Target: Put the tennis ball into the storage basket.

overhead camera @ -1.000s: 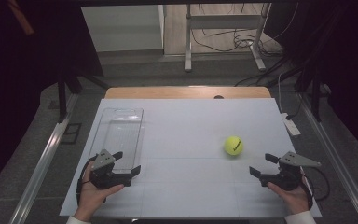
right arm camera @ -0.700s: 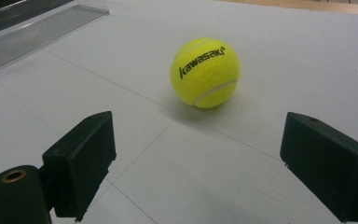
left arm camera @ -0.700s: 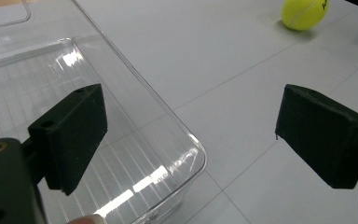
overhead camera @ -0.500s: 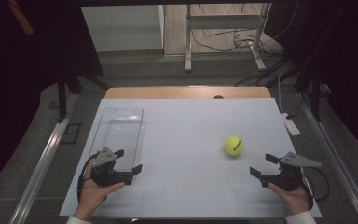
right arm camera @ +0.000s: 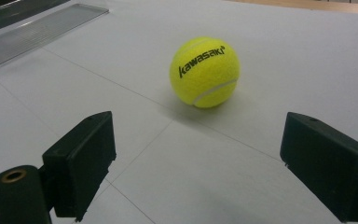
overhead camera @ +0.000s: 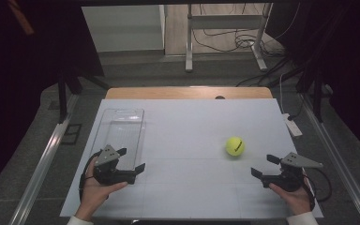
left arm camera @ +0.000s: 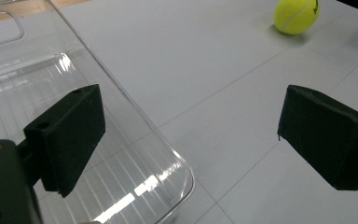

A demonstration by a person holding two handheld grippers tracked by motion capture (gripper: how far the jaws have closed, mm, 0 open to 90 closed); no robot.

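High view: a yellow tennis ball (overhead camera: pixel 235 146) sits on the white tabletop (overhead camera: pixel 192 126), right of centre. At five o'clock from it, near but apart, the right gripper (overhead camera: pixel 264 166) has its jaws spread wide, empty. At eight o'clock, the left gripper (overhead camera: pixel 131 160), jaws also released, hovers over a clear plastic tray (overhead camera: pixel 122 129).

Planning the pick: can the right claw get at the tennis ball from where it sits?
Probably yes. The right claw is open and aimed at the tennis ball, with bare table between them; the clear tray lies far off to the side.
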